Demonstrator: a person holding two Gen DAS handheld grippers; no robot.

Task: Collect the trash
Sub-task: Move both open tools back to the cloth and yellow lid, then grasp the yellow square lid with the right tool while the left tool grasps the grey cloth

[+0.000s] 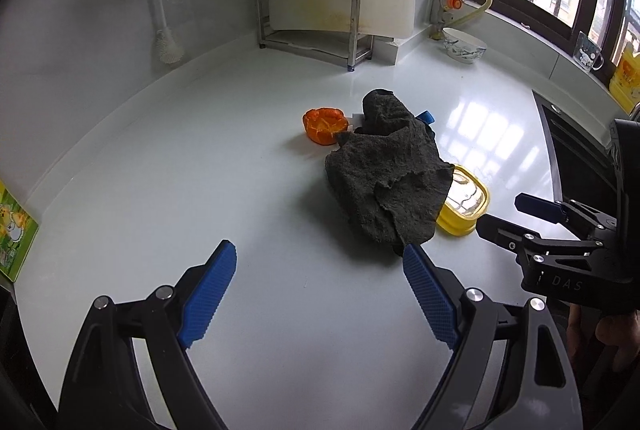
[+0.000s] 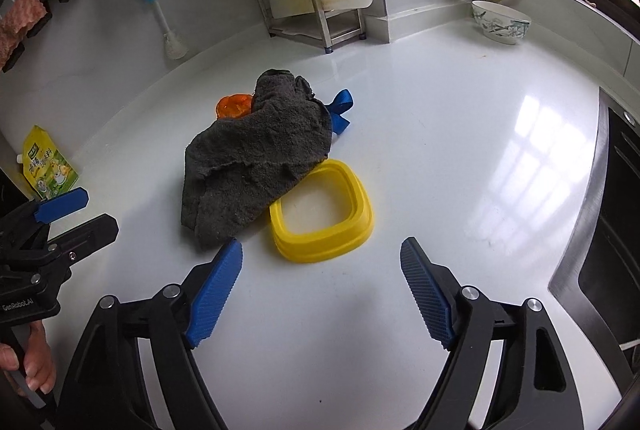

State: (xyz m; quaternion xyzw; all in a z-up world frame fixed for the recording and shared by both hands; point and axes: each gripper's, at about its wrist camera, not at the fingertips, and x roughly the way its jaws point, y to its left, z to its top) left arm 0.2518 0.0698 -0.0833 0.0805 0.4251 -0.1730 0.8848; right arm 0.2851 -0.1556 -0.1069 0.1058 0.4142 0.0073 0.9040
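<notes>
Left hand-held gripper (image 1: 316,262): jaws spread wide with nothing between them, hovering over the table; its right pad tip sits just beside the near edge of the rag.
Right hand-held gripper (image 2: 322,262): jaws spread wide and empty, pointing down at the table; the yellow lid lies just beyond its tips.
Hand (image 2: 34,362): fingers wrap the left gripper's handle, seen at the lower left of the right wrist view.
Rag (image 1: 388,170): dark grey, crumpled, near the middle of the table, draped partly over the lid.
Lid (image 2: 324,214): yellow rectangular rim, flat on the table, one corner under the rag.
Peel (image 1: 325,125): orange, on the table touching the rag's far side, towards the back wall.
Ribbon (image 2: 340,110): blue, poking out from under the rag's far end.
Table (image 1: 200,170): white and glossy.
Rack (image 1: 312,18): steel, in the back corner of the table.
Bowl (image 2: 502,22): patterned, at the back edge of the table near the window.
Pouch (image 2: 48,166): yellow-green, at the left edge of the table.
Sink (image 2: 616,214): dark, set in the right edge of the table.
</notes>
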